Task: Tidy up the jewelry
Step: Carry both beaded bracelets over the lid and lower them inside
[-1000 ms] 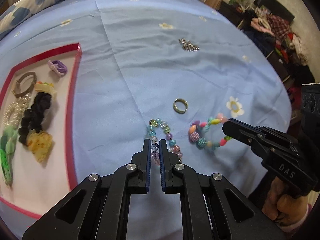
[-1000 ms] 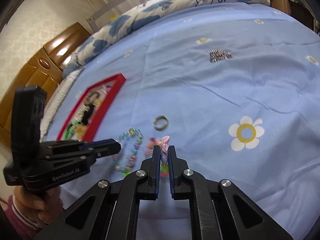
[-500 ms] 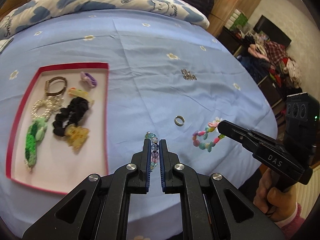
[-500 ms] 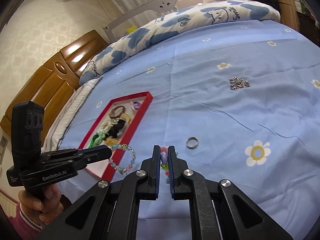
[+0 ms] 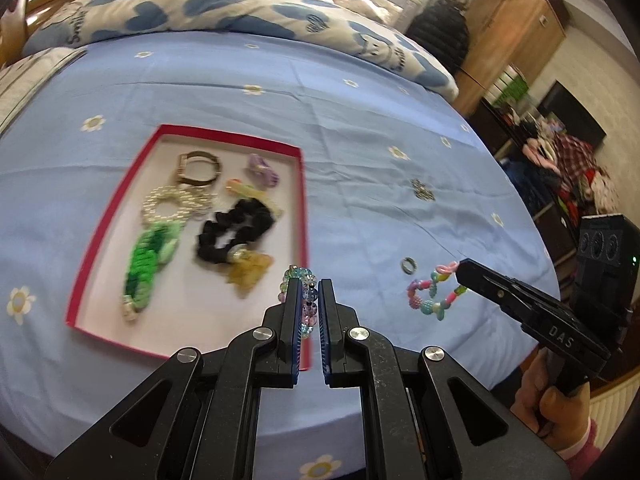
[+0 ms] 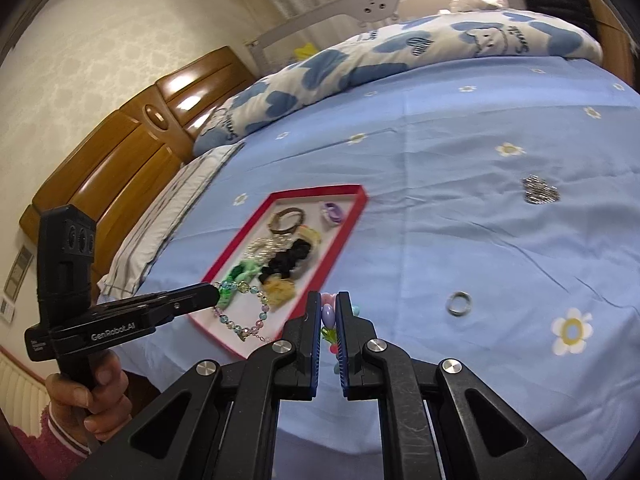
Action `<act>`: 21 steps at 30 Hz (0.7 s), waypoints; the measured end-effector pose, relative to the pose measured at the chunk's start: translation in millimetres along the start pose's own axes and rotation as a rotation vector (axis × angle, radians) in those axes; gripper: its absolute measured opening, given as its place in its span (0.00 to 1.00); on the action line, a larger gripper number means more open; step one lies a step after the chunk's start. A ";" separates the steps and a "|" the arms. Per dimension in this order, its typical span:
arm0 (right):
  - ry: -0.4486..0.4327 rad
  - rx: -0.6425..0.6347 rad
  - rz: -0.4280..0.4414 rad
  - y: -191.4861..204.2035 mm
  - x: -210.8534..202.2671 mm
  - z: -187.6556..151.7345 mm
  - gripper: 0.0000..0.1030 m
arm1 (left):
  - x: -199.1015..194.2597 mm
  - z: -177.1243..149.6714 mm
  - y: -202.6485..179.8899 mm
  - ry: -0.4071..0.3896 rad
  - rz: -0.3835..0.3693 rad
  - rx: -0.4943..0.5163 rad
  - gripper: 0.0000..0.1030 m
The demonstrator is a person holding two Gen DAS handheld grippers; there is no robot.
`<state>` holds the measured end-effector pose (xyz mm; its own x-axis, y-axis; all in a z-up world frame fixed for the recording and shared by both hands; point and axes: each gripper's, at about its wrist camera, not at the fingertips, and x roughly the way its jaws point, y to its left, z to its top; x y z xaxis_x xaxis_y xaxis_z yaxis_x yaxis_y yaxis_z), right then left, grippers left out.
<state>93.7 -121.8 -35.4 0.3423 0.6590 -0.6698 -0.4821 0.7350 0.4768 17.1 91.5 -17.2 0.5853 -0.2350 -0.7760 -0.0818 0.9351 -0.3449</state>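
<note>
Both bracelets up off blue sheet since earlier frame: left gripper (image 5: 309, 300) clamped on pale glass-bead bracelet (image 6: 240, 312), lower centre, at red-rimmed tray (image 5: 304, 208); right gripper (image 6: 329, 316) clamped on pastel plastic-bead bracelet (image 5: 434, 294). Silver ring (image 5: 409, 266) and sparkly silver cluster (image 5: 423, 190), right of frame, left to collect.

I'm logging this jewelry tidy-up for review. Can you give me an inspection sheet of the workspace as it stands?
Surface: blue flowered bedsheet, lightly creased.
Job's things: red-rimmed tray holding a black scrunchie, pearl bracelet, green band and other pieces. Still on the sheet: silver ring, silver chain pile.
Clutter: nothing seen beyond the jewelry.
Grippers: left gripper shut on a pale glass-bead bracelet, hanging over the tray's near edge; right gripper shut on a pastel bead bracelet, lifted off the sheet.
Cables: nothing seen.
Surroundings: patterned quilt, wooden headboard, clothes heap.
</note>
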 end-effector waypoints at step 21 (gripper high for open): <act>0.139 -0.134 0.142 88.5 84.8 -2.7 0.06 | -3.5 -2.9 74.9 -0.020 0.061 -0.137 0.06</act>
<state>77.9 -1.2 -51.6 0.1534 0.7192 -0.6776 -0.6231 0.6026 0.4986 6.6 161.6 -41.9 0.5919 -0.1722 -0.7874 -0.2260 0.9023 -0.3672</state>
